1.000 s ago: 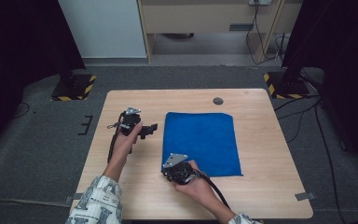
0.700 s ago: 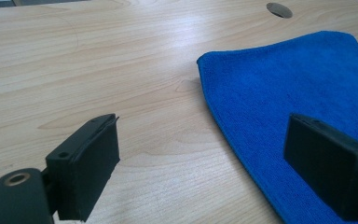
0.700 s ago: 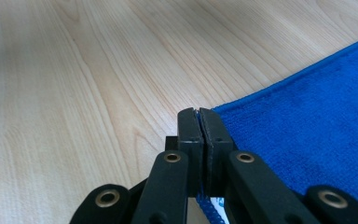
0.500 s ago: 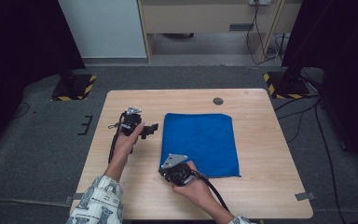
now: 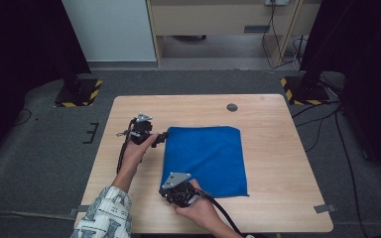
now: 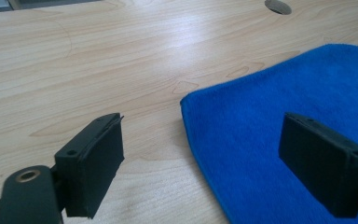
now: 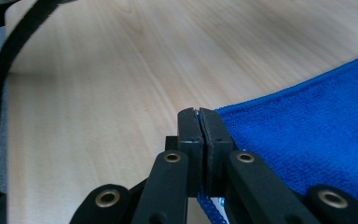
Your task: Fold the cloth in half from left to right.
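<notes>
cloth: soft blue folded microfibre cloth (image 5: pixel 206 159) lying flat mid-desk (image 5: pixel 278 148)
right fingers (image 7: pixel 199 122): pinched tight on its near-left corner
left fingers (image 6: pixel 214 163): spread wide, holding nothing, straddling its far-left corner

cloth (image 5: pixel 209 157): solid bright blue, no pattern
table (image 5: pixel 278 163): pale wood with fine grain; a small dark grey disc (image 5: pixel 232 107) at its 1 o'clock
left gripper (image 5: pixel 159 137): black, grey plate on top
right gripper (image 7: pixel 199 122): black jaws, brass-coloured rivets, a blue edge of cloth pinched between them
sleeve (image 5: pixel 104 215): white with dark blue-grey print
floor (image 5: pixel 34 163): dark grey carpet
floor blocks (image 5: pixel 79 93): black, yellow-and-black striped edges, at 10 and 2 o'clock
</notes>
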`<state>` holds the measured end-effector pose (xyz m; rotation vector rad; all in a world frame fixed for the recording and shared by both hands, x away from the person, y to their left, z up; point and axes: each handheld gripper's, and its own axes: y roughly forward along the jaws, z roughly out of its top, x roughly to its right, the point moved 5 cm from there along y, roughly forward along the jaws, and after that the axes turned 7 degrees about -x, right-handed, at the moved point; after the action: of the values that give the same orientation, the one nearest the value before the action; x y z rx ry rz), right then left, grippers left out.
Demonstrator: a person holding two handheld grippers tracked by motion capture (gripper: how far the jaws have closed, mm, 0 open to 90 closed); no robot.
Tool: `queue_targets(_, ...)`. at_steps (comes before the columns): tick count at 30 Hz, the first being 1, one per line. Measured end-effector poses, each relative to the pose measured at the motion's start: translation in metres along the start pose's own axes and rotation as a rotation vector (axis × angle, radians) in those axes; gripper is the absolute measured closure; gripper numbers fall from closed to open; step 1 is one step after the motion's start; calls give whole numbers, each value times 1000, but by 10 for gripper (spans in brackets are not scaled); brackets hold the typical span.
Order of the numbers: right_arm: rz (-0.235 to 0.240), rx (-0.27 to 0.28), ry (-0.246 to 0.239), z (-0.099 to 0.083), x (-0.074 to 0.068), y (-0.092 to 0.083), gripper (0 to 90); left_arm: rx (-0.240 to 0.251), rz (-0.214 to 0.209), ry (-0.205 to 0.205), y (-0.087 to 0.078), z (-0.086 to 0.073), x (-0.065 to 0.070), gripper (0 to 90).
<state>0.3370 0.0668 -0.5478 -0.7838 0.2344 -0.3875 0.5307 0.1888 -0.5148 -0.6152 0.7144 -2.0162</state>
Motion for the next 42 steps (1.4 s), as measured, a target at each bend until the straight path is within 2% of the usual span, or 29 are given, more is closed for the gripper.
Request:
queue_targets(6,13,1,-5,2,-10,1,879,-2,6,9,12,-2,-1,190)
queue_targets(13,8,-8,-2,-2,-10,1,878,-59,3,23,33,-1,-8,295)
queue_targets(17,2,-4,11,-4,-9,0,878,-63,-11,33,43,-4,-8,352)
queue_targets(20,1,-6,19,-5,-9,0,878,-85,10,47,49,-8,-9,367)
queue_targets(24,0,-11,17,-6,-12,0,878,-89,-8,50,54,-10,-9,424)
queue_targets(27,0,-11,21,-6,-11,0,877,-90,-25,60,57,-11,-7,520)
queue_targets(29,-1,-9,21,-7,-11,-1,877,-91,-11,77,57,-11,-6,593)
queue_targets(31,2,-3,31,-6,-11,-2,876,-89,-25,89,57,-10,-4,684)
queue_targets(33,3,3,31,-5,-11,-4,876,-88,-17,107,56,-9,-2,749)
queue_targets(34,2,3,29,-5,-11,-5,877,-85,-23,100,55,-9,-2,791)
queue_targets(37,-5,8,30,-4,-11,-7,876,-63,-28,83,52,-5,0,840)
queue_targets(42,-31,14,38,-2,-12,-11,879,-49,-15,58,46,2,2,844)
